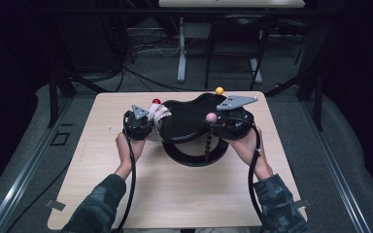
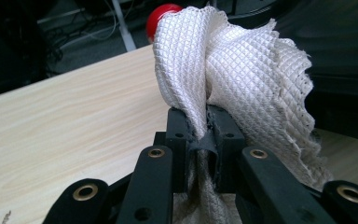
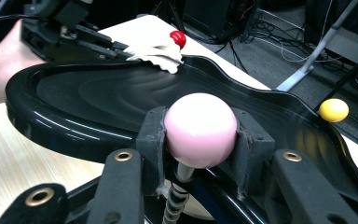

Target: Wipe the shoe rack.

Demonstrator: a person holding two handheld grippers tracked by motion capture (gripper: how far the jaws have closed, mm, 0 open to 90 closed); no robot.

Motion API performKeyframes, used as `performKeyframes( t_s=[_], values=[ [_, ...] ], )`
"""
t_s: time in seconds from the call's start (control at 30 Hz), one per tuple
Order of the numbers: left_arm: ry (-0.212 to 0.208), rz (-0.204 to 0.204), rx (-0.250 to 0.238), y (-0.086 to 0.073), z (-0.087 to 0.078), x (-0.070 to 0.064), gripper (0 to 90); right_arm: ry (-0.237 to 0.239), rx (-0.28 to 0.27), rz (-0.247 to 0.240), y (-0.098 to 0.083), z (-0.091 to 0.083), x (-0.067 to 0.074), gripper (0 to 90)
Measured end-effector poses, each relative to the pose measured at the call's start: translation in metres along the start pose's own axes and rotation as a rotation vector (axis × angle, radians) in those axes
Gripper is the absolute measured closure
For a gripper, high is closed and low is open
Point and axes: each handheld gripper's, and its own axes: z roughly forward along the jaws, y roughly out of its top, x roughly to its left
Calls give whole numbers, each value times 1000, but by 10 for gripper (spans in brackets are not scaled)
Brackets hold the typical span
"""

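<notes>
Two grippers at black curved tray (image 1: 184, 124), mid-table.
High view: left gripper (image 1: 148, 121) at tray's left rim, nearer red ball (image 1: 156, 101); right gripper (image 1: 213, 121) at near rim.
Left gripper view: jaws clamped on white cloth (image 2: 242, 70); tray to its right, probably wiping target.
Right gripper view: jaws clamped on pink ball (image 3: 200, 129); tray's long axis runs crosswise beyond it.

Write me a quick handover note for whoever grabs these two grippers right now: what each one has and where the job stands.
Left gripper: shut on the white waffle-weave cloth, which is held against the far-left edge of the glossy black curved tray.
Right gripper: shut on the pale pink ball knob, which sits on a beaded stalk at the tray's near side and steadies the tray.
The tray rests on the light wooden table; red and yellow ball knobs stand at its far rim.
Done: cloth and knob gripped.
Left: apparently wiping the tray's surface; how much is already wiped cannot be told.
</notes>
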Motion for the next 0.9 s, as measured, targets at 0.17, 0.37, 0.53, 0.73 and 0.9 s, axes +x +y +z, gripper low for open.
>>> performKeyframes(
  t_s=[0.17,0.37,0.53,0.73,0.9],
  values=[
    [22,-6,38,1,12,6,801,5,0,1,0,0,0,603],
    [-13,-31,37,0,14,10,801,-6,-6,2,-1,0,0,603],
    [-65,-36,14,-5,2,9,801,3,-14,3,-1,1,0,603],
    [-122,-6,-25,-6,-19,0,801,-1,-14,3,-1,1,1,603],
    [-160,27,-49,-4,-40,-10,802,-17,-8,4,-1,1,2,603]
  ],
)
